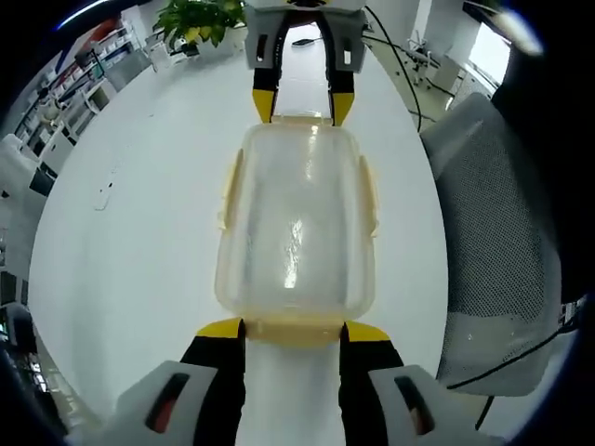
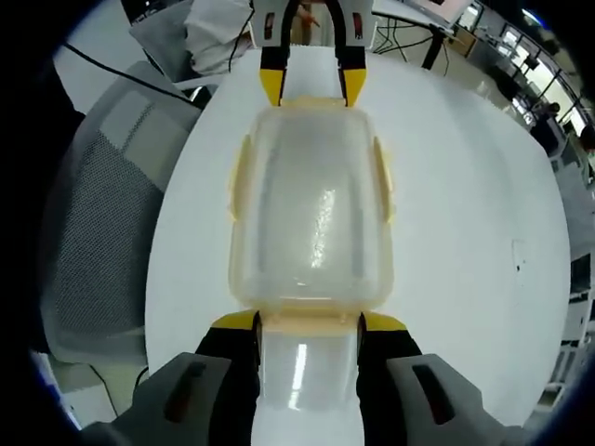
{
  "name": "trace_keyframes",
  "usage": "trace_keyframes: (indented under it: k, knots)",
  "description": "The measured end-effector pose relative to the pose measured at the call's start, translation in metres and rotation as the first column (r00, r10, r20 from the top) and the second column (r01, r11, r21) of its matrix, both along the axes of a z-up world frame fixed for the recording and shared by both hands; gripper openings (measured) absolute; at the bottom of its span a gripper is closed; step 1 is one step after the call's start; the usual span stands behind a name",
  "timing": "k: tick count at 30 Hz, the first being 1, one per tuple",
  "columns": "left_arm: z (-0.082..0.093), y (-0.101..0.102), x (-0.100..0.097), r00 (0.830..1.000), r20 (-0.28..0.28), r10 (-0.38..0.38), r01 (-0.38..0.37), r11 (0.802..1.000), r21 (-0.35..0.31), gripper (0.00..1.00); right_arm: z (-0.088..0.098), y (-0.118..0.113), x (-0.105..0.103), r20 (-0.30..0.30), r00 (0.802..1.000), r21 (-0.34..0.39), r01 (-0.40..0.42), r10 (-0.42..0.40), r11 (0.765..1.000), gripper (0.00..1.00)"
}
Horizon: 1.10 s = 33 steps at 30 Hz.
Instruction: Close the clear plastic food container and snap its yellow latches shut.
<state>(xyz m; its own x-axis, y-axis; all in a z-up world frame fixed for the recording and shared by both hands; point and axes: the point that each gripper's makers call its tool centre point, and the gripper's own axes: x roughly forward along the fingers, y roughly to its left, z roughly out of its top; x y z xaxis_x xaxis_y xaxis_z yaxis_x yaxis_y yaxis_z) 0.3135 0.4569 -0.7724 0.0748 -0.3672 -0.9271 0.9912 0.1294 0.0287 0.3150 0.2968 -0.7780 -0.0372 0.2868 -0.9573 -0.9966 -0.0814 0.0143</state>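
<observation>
Your left gripper (image 1: 292, 333) sits spread at the near short end of the container (image 1: 296, 223), jaw tips flanking the end latch (image 1: 293, 327); your right gripper (image 2: 308, 325) does the same at the opposite end, also spread, gripping nothing; the container lies lid-on on the white desk (image 1: 139, 232), its long axis running straight from one gripper to the other, both equally close; the side latches (image 1: 369, 193) flare outward, seemingly unsnapped; whether the end latches are clicked home is hard to make out; a grey chair (image 1: 493, 242) stands beside the desk edge.
</observation>
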Motion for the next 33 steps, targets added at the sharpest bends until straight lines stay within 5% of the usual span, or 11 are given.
trace_keyframes:
  k: [33]
  knots:
    - [-0.003,-0.069,0.002,1.000,-0.004,-0.016,0.016,1.000,0.005,0.33,0.003,-0.070,-0.003,-0.004,1.000,0.021,0.018,-0.018,1.000,0.37]
